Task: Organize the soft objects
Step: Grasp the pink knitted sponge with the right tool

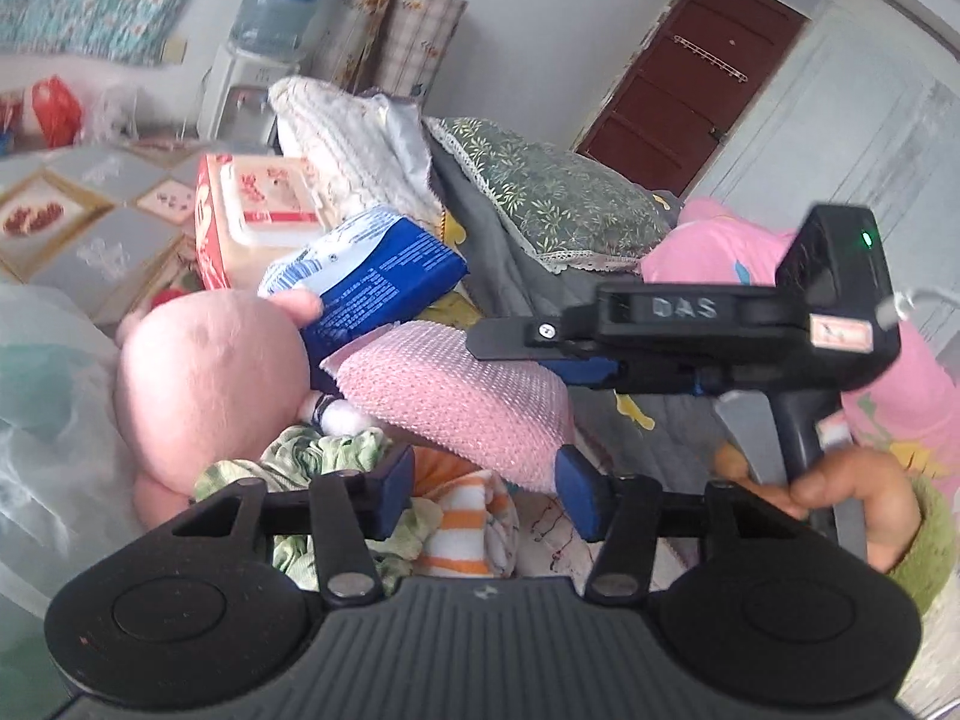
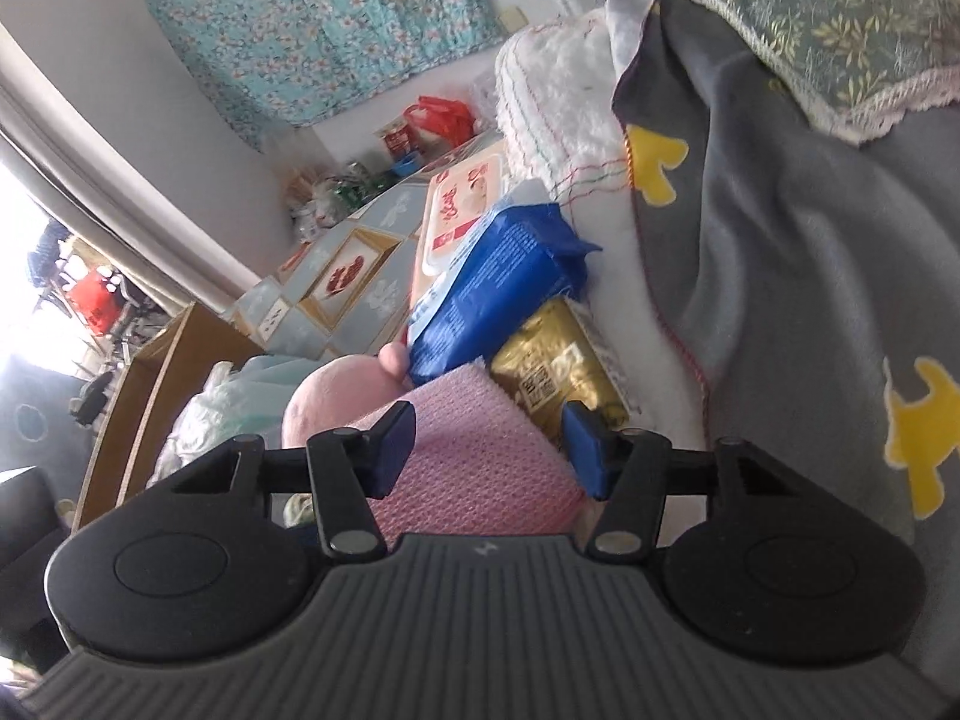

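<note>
Here the pink mesh cushion (image 2: 474, 456) lies low in the centre; the right gripper (image 2: 489, 450) straddles it half-spread, contact unclear; the left gripper (image 1: 486, 495) hangs part-spread, empty; it looks light, squashy; pinch its near edge.

Soft stuff piled on the bed: pink textured sponge cloth (image 1: 456, 396) lies flat in the middle, its edge touching a round pink plush toy (image 1: 210, 384) on the left. Blue tissue pack (image 1: 372, 282) sits tilted across both; a gold pack (image 2: 552, 372) lies just beside the pink cloth. Crumpled green cloth (image 1: 300, 456) and an orange-striped towel (image 1: 468, 516) sit bunched in front.
</note>
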A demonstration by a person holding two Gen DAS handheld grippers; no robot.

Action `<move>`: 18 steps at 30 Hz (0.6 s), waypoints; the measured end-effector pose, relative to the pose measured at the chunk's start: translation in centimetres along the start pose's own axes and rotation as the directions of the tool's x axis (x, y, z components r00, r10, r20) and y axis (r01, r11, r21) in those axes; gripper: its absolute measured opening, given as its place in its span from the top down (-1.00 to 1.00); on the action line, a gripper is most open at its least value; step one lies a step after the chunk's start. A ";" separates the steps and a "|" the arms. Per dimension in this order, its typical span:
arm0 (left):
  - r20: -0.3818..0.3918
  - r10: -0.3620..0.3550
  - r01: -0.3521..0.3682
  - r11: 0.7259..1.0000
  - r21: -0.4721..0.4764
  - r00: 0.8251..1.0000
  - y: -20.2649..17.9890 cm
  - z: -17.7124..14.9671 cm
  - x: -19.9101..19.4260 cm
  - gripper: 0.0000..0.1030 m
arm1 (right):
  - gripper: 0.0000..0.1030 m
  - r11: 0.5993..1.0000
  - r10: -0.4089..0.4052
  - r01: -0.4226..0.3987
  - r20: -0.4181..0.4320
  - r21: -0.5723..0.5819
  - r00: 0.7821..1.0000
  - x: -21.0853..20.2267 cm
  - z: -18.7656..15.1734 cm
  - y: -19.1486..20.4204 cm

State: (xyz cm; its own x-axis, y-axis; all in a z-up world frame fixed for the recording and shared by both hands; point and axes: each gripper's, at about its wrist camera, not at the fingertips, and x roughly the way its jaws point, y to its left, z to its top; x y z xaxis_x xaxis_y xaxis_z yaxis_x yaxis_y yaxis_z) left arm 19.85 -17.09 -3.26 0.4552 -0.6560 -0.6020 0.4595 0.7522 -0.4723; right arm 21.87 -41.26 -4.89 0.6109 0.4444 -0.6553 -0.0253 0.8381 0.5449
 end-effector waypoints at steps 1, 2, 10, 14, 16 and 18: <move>-0.003 -0.009 0.009 1.000 -0.010 1.000 0.1 0.1 0.0 -0.11 | -0.06 1.000 0.008 -0.008 -0.008 0.013 1.000 0.0 0.0 -0.2; -0.008 -0.015 0.015 1.000 -0.013 1.000 0.2 0.2 0.1 -0.13 | -0.06 1.000 0.018 -0.018 -0.016 0.023 1.000 0.0 0.0 -0.3; -0.018 -0.014 0.014 1.000 -0.006 1.000 -0.6 0.8 0.8 -0.17 | 0.09 0.987 0.123 -0.115 -0.060 0.113 0.991 0.0 -0.2 -0.6; -0.011 -0.019 0.019 1.000 0.012 1.000 -1.0 0.9 0.6 -0.13 | 0.13 0.985 0.154 -0.150 -0.039 0.081 0.987 -1.0 -0.7 0.6; 0.002 -0.015 0.015 1.000 0.026 1.000 -1.4 0.9 0.2 -0.12 | 0.14 0.986 0.155 -0.154 -0.023 0.061 0.988 -1.6 -0.9 1.2; 0.015 -0.009 0.008 0.999 0.046 1.000 -1.7 0.8 -0.1 -0.09 | 0.15 0.986 0.157 -0.156 -0.011 0.054 0.988 -2.0 -1.0 1.5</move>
State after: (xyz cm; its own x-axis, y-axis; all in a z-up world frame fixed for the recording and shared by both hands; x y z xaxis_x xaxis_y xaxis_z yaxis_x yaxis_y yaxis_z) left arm 19.62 -18.38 -1.84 0.4623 -0.6636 -0.5882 0.4975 0.7432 -0.4474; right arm 19.79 -40.57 -3.23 0.5908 0.5736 -0.5674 -0.0775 0.7403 0.6677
